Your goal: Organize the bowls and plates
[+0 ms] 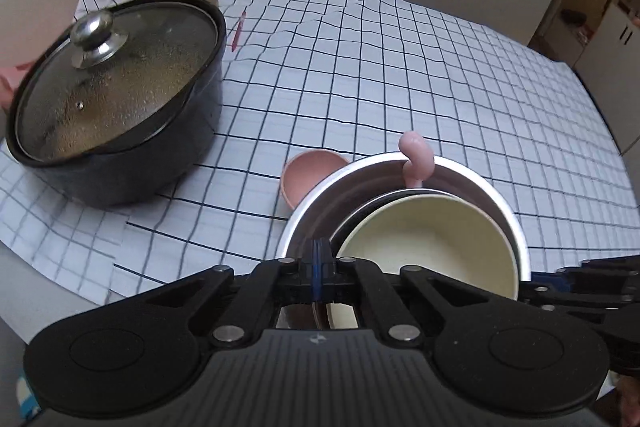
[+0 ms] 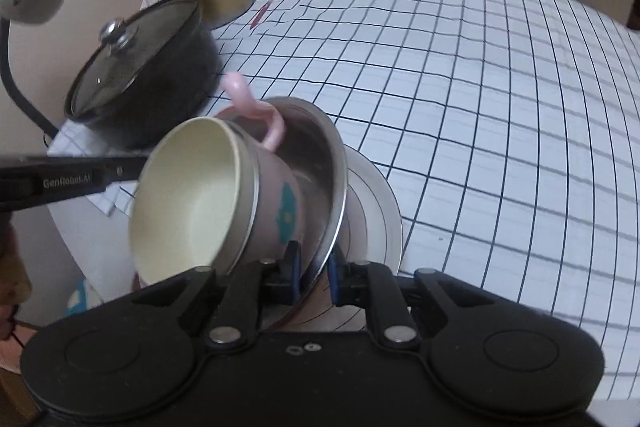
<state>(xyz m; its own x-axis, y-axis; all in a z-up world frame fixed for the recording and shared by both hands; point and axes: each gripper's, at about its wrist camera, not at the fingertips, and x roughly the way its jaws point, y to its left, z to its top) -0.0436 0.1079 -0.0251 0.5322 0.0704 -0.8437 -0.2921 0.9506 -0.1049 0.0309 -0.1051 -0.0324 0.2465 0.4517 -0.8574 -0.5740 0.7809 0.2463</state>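
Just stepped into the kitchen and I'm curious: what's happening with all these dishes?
A person is stacking tableware with two hand-held grippers. The right hand-held gripper pinches the rim of a steel bowl, tilted above a white plate. A pink cup with a cream inside lies in the bowl. The left hand-held gripper is closed at the bowl's rim. A small pink bowl and a lidded black pot sit on the checked tablecloth.
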